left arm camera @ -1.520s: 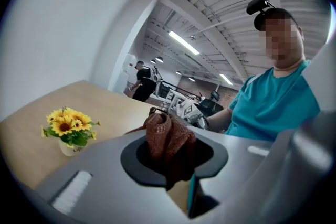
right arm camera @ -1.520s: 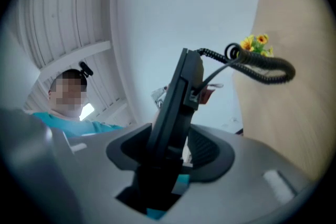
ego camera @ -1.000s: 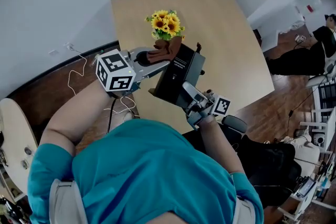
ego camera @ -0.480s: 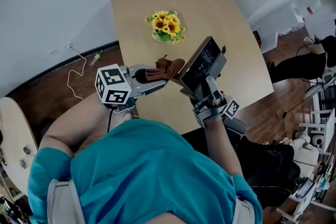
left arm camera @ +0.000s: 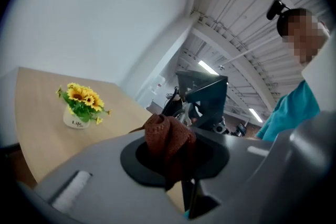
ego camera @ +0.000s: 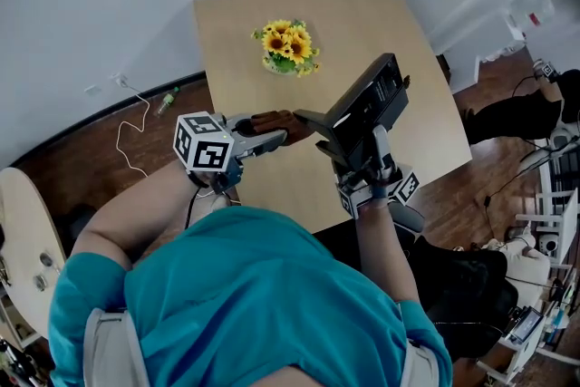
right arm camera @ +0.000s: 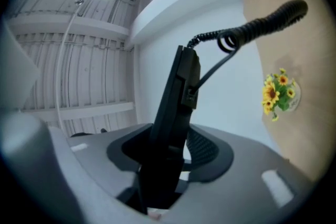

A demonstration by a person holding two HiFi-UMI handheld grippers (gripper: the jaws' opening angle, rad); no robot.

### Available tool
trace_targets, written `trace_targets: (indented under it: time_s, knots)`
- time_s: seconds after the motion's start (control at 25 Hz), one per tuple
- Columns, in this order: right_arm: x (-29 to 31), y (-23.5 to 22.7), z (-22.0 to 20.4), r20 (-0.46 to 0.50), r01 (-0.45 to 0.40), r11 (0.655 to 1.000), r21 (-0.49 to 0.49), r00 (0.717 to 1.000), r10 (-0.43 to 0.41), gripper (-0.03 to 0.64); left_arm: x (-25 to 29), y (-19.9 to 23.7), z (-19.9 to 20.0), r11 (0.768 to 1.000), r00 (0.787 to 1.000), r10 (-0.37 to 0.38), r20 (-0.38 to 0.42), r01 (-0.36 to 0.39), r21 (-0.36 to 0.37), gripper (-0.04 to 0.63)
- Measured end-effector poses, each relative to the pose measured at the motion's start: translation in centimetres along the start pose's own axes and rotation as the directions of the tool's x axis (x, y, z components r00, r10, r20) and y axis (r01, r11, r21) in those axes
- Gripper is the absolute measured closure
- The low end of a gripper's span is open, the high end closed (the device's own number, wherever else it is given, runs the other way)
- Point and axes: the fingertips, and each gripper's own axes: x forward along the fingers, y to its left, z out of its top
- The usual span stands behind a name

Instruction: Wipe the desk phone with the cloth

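The black desk phone (ego camera: 367,104) hangs in the air above the table's near right part, tilted steeply, with my right gripper (ego camera: 364,149) shut on its lower edge. In the right gripper view the phone (right arm camera: 178,102) stands edge-on between the jaws, and its coiled cord (right arm camera: 247,31) arcs off to the right. My left gripper (ego camera: 279,130) points right and is shut on a bunched brown cloth (ego camera: 270,120), whose tip is just left of the phone's underside. The left gripper view has the cloth (left arm camera: 168,136) in front and the phone (left arm camera: 203,96) just beyond.
A small pot of sunflowers (ego camera: 288,46) stands mid-table on the light wooden table (ego camera: 381,23). White cables (ego camera: 131,118) lie on the floor to the left. Chairs and gear (ego camera: 544,222) crowd the floor at the right.
The right gripper has swung the phone up and to the right, away from the flowers. The left gripper with the cloth has dropped lower and rolled, and the cloth now points at the phone's underside.
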Motion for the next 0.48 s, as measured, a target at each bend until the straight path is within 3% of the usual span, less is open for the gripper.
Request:
trace_targets:
  time_s: [0.08, 0.28, 0.48]
  knots:
    - [0.7, 0.3, -0.8, -0.036, 0.011, 0.999, -0.041, 0.999, -0.012, 0.422, 0.1, -0.3, 0.0, 0.999, 1.000, -0.004, 0.027, 0.006, -0.043, 0.506]
    - [0.5, -1.3, -1.1, -0.055, 0.103, 0.985, -0.137, 0.992, -0.111, 0.425, 0.4, -2.9, 1.5, 0.995, 0.993, -0.077, 0.087, 0.083, -0.061, 0.506]
    - [-0.2, -2.9, -0.7, -0.068, 0.210, 0.943, -0.258, 0.970, -0.235, 0.426, 0.5, -5.0, 3.2, 0.993, 0.991, -0.102, 0.086, 0.106, -0.043, 0.506]
